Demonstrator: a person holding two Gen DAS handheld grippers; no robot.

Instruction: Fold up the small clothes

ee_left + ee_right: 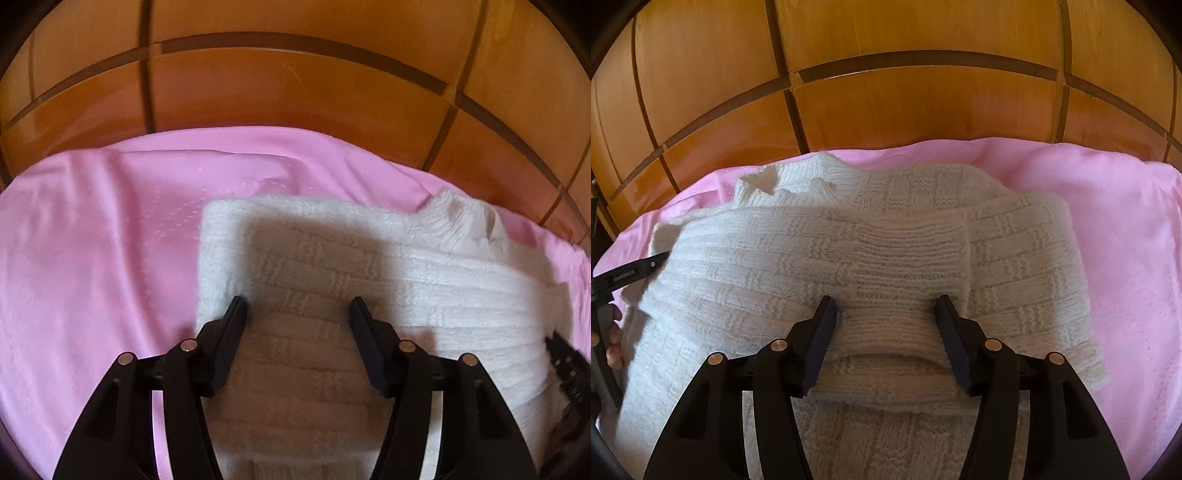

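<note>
White knit sweater point(871, 258), partly folded, on pink sheet point(1108, 221); I held left gripper point(297, 306) and right gripper point(884, 304) wide, gripping nothing

left claw point(297, 306) jaws spread wide, hovering over the sweater's point(424, 266) left part, right claw point(884, 304) jaws spread wide, over its folded sleeve, nothing gripped

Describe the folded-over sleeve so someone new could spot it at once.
Start at the wooden panels, then drop to the pink sheet and the cream sweater lying on it. The sleeve is the band folded across the sweater's middle, ending in a ribbed cuff, unlike the basket-weave knit around it.
</note>
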